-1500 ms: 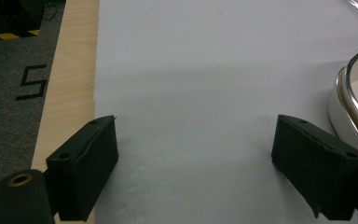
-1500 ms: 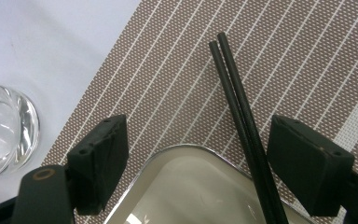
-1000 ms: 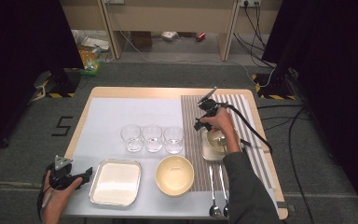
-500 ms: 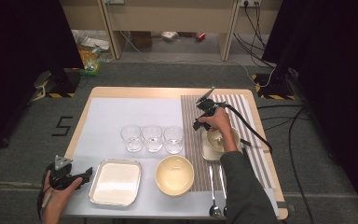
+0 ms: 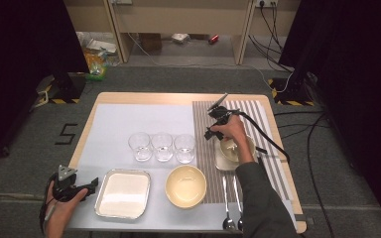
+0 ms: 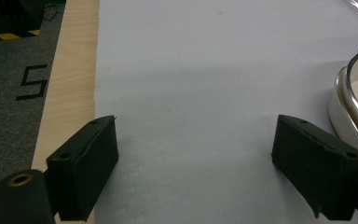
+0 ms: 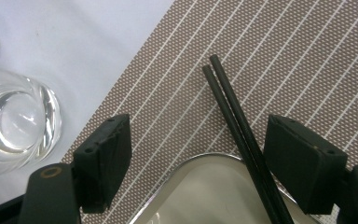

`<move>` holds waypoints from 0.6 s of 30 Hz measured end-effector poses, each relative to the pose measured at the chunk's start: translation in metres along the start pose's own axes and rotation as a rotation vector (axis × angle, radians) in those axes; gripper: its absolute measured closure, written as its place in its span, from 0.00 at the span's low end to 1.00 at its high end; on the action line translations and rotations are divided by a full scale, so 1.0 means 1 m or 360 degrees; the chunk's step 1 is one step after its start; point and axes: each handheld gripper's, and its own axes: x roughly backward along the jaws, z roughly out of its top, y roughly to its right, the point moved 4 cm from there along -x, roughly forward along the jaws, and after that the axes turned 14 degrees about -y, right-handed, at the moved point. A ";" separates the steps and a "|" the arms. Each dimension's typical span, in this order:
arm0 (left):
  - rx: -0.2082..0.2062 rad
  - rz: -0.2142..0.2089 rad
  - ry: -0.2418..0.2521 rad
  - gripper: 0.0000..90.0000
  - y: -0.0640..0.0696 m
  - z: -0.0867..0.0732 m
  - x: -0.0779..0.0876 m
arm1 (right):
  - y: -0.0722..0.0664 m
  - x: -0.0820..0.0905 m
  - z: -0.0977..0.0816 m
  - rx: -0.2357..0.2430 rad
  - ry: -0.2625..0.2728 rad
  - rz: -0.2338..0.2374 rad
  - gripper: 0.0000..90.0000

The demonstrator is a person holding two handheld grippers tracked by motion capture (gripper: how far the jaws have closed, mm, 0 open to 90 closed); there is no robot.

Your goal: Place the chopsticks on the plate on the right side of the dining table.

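A pair of black chopsticks lies across the rim of the metal tray, tips out on the striped placemat. Directly above them, the right gripper hangs spread wide, empty, seemingly lining up a pick; next it likely must lower and close on both sticks. Well away from the tray, the left gripper rests released.

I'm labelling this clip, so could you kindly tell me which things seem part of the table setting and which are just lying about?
Part of the job, as far as I can judge:
black chopsticks
steel dish under the right gripper
striped mat
yellow bowl
three glasses
spoons
tray

Lying about:
clutter on the floor
cables
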 end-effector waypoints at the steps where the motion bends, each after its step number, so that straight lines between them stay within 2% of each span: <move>1: 0.0000 0.0001 0.0001 0.15 0.000 0.000 0.000 | 0.000 0.000 0.000 0.0009 -0.0002 0.0004 0.27; 12: -0.0001 0.0001 0.0000 0.15 0.000 0.000 0.000 | -0.002 0.000 0.001 -0.0006 0.0010 0.0012 0.27; 18: 0.0000 0.0001 0.0001 0.15 0.000 0.000 0.000 | -0.004 -0.001 0.002 0.0021 0.0005 0.0001 0.26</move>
